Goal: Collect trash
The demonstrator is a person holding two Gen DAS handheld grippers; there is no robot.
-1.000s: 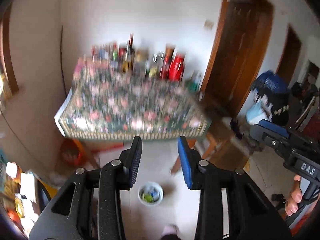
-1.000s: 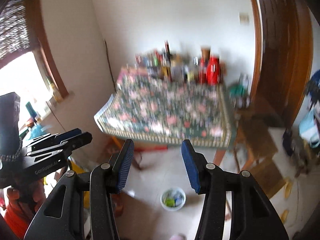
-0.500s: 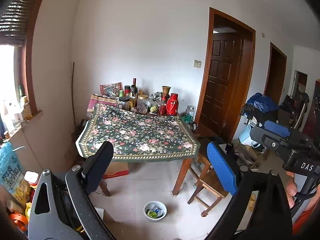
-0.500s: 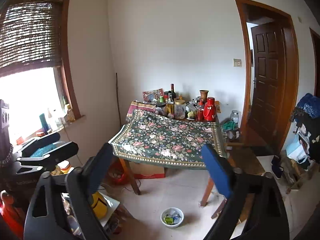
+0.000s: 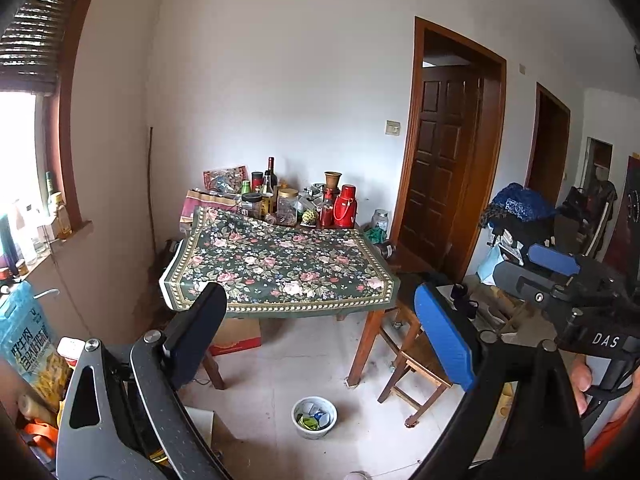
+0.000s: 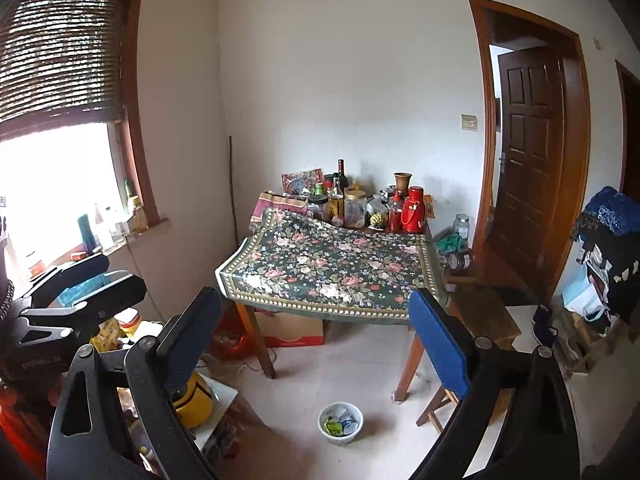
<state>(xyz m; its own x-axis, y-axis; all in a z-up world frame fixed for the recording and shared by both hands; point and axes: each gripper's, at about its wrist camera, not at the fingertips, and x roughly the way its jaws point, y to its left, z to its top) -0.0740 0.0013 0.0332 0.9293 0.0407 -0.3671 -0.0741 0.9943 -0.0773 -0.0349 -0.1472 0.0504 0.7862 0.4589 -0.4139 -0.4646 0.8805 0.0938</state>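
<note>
A white bowl [image 5: 314, 417] holding crumpled wrappers sits on the tiled floor in front of the table; it also shows in the right wrist view [image 6: 340, 423]. My left gripper [image 5: 320, 320] is wide open and empty, held high and well back from the bowl. My right gripper [image 6: 314, 320] is also wide open and empty, at a similar height. Each gripper shows in the other's view: the right one at the right edge [image 5: 560, 280], the left one at the left edge [image 6: 76, 284].
A table with a floral cloth [image 5: 280, 268] carries bottles, jars and a red flask [image 5: 346, 212] at the back. A wooden stool [image 5: 416, 364] stands by its right leg, a cardboard box [image 5: 236, 336] beneath. Clutter lies low left; doors stand right.
Both grippers opened from a narrow gap to wide open. Both views rose and pulled back from the table, and the blur cleared.
</note>
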